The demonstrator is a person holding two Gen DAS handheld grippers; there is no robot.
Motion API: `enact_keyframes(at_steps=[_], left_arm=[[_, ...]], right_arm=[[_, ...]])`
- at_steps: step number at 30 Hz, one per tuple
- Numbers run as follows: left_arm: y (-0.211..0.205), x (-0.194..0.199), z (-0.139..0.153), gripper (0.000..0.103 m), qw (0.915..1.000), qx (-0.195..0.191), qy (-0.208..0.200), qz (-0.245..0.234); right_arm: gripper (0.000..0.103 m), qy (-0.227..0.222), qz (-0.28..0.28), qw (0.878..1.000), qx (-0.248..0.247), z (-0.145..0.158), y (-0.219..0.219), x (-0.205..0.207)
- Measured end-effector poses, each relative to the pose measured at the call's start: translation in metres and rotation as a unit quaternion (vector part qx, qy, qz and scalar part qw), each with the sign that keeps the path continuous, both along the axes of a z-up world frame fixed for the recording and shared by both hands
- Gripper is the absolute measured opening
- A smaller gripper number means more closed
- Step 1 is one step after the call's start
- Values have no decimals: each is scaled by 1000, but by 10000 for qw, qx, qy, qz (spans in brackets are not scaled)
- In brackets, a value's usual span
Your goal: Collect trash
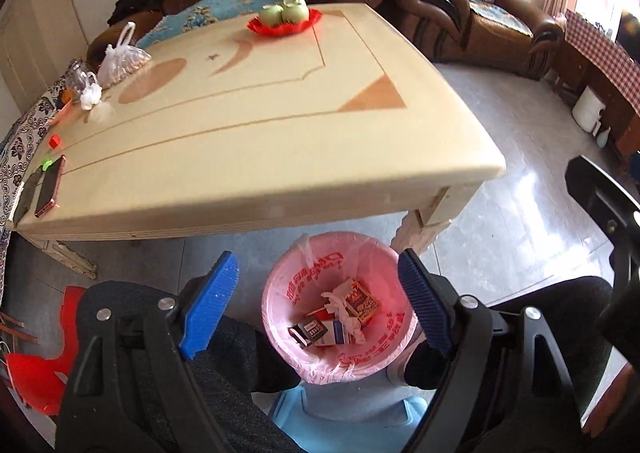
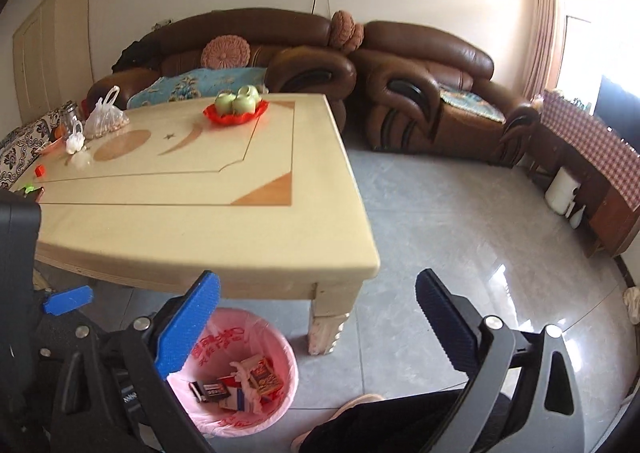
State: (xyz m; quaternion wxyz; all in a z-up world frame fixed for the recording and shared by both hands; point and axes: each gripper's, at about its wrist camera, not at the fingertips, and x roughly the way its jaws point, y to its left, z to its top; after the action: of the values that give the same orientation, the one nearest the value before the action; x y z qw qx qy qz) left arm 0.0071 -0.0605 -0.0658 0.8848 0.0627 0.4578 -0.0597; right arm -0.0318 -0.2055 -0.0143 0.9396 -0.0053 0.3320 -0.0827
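Note:
A trash bin with a pink bag liner (image 1: 280, 293) stands on the floor by the table's front leg; it also shows in the right wrist view (image 2: 288, 365). Inside lie small cardboard boxes (image 1: 362, 303) and crumpled white paper (image 1: 340, 303). My left gripper (image 1: 316, 305) is open and empty, directly above the bin. My right gripper (image 2: 316, 329) is open and empty, held above the floor just right of the bin. A crumpled white wad (image 1: 90, 95) lies at the table's far left; it also shows in the right wrist view (image 2: 75, 142).
A cream table (image 1: 260, 157) holds a red plate of green apples (image 1: 285, 15), a plastic bag (image 1: 120, 61), a glass jar (image 1: 78, 73), two phones (image 1: 44, 189) and small red and green items. Brown sofas stand behind. A red stool (image 1: 40, 369) is at left.

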Motion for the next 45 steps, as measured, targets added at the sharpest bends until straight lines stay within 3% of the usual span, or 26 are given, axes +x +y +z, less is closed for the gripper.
enact_keyframes(at_steps=[10, 19, 45], left_arm=[[19, -45, 76, 91, 9925, -257, -1111, 441], [27, -78, 118, 95, 9817, -381, -1765, 599], [30, -91, 131, 97, 9787, -363, -1912, 654]], right_arm=[[96, -593, 71, 9982, -110, 55, 17, -51], [96, -1049, -132, 9944, -53, 85, 23, -87], [96, -1138, -248, 9932, -4, 96, 27, -103]])
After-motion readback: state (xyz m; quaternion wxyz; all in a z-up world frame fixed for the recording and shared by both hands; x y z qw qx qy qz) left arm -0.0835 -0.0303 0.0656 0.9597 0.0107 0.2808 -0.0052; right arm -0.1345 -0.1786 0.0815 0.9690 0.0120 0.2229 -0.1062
